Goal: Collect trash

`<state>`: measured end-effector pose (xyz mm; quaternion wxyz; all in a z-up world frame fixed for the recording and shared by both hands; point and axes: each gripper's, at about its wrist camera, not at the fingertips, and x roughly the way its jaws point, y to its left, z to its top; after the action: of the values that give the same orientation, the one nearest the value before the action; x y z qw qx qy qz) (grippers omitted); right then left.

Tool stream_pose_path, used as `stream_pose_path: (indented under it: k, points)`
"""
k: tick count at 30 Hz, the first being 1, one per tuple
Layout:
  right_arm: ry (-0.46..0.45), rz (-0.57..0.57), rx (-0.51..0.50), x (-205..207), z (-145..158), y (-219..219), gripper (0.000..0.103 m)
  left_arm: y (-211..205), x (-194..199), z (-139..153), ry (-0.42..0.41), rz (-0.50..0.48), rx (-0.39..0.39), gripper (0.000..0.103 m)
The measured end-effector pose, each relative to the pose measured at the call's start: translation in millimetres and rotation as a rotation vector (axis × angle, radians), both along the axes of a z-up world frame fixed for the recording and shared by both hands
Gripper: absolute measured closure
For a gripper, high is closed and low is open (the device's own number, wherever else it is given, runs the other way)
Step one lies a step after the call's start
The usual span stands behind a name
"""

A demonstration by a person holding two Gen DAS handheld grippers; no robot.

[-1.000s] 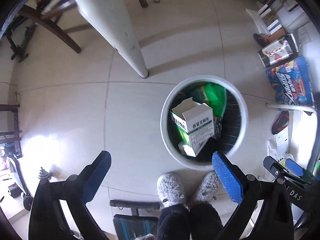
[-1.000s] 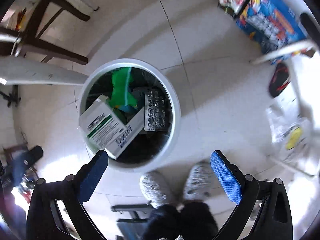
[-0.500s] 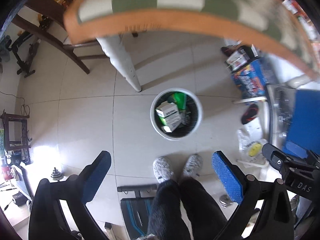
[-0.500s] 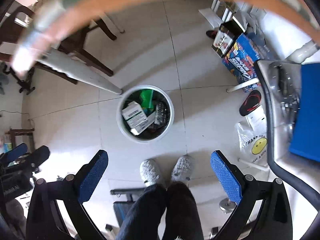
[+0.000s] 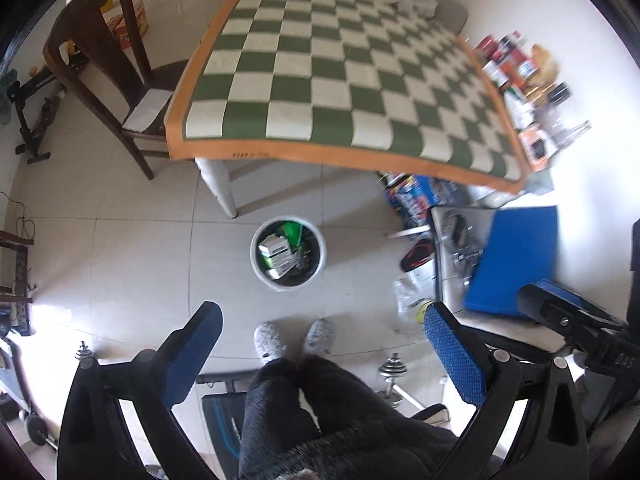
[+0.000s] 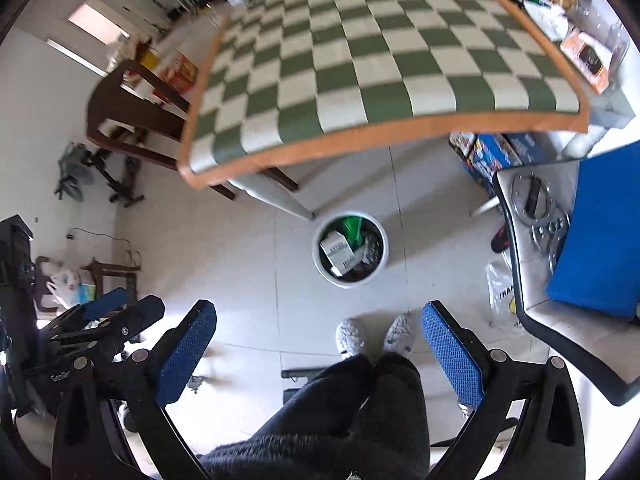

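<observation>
Here both tools — left tool [image 5: 320,344] and right tool [image 6: 318,334] — gape empty, high above the white bin [image 5: 287,255] holding boxes. Collecting seems finished — the checkered surface [image 5: 340,80] looks bare, so next likely means scanning for leftovers.

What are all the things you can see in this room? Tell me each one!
Trash bin: one, white, on the floor by the table leg.
Boxes: at least two, white-green, inside the bin.
Green wrapper: one, inside the bin.
Table cloth: one, green-white checks, orange border.
Chair: one, dark wood, left of table.
Sandal: one, black-red, floor.
Slippers: two, grey.
Left gripper: open, empty.
Right gripper: open, empty.
</observation>
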<state>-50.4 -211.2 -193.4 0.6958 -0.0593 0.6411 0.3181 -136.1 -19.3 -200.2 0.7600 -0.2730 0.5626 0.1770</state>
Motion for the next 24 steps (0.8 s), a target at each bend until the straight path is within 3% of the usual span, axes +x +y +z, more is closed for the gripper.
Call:
stream_pose_path:
  k: [11,24]
  points:
    - [-0.003,0.059,0.079,-13,83,-6,0.0,-6,-17,77,-0.138,0.0,-0.019,0.0]
    - [0.01,0.113,0.1,-27,113,-17,0.0,-18,-37,94,-0.177,0.01,-0.053,0.0]
